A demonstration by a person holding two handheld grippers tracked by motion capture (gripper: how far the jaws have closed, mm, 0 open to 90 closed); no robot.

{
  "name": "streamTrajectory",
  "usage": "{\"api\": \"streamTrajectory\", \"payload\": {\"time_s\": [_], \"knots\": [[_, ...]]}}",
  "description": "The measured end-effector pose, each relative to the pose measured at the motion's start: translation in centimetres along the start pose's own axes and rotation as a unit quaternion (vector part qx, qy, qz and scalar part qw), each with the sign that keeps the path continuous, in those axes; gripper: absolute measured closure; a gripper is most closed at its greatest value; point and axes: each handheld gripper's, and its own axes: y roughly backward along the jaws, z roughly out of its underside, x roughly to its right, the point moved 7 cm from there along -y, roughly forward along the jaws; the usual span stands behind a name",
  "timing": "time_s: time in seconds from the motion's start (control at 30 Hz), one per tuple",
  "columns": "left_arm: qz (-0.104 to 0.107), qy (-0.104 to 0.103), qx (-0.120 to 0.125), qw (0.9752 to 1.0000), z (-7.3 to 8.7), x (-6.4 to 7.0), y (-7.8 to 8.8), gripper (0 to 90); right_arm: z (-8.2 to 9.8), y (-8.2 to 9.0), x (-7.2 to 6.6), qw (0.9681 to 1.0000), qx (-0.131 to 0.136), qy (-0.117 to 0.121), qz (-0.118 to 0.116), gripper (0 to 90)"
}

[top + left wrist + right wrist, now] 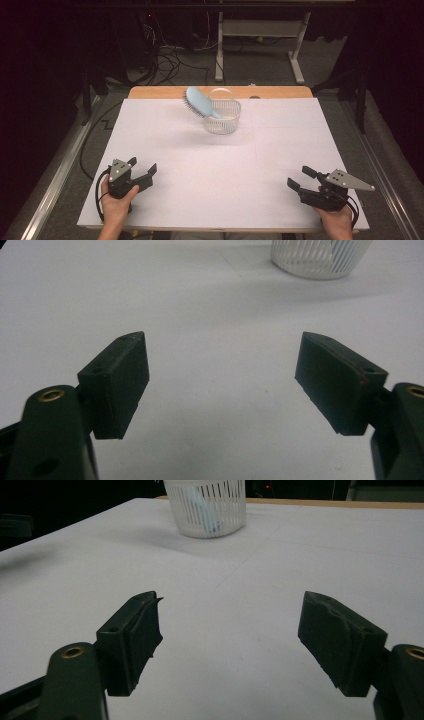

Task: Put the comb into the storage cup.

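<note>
Left gripper [141, 168] is sitting near the table's [165, 150] front-left corner, jaws spread, nothing between them. Right gripper [300, 178] is mirroring it at front-right, jaws likewise apart and empty (both well away from the load). The light blue brush [200, 103] is leaning in the white slatted basket [223, 117] at the far centre, brush head sticking out over the rim to the left, bristles apparently facing down.
</note>
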Motion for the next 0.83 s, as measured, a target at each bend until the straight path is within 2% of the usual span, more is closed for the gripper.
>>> {"api": "streamTrajectory", "payload": {"time_s": [0.2,0.37,0.53,0.83], "knots": [[-0.003,-0.001,0.001,1.0,0.31,0.03,0.16,22.3,-0.02,0.04,-0.03,1.0,0.0,0.0,-0.001,25.2],[-0.009,-0.01,-0.001,0.9999,0.63,0.12,0.28,22.4,-0.04,0.07,-0.07,1.0,0.001,0.001,-0.001,25.2],[-0.006,0.003,0.005,1.0,0.71,-0.02,0.63,22.3,-0.04,0.04,-0.13,1.0,0.0,0.003,-0.002,25.2],[-0.004,0.003,-0.001,1.0,0.95,-0.02,0.52,22.3,-0.03,0.04,-0.04,1.0,0.001,0.002,-0.002,25.3]]}}
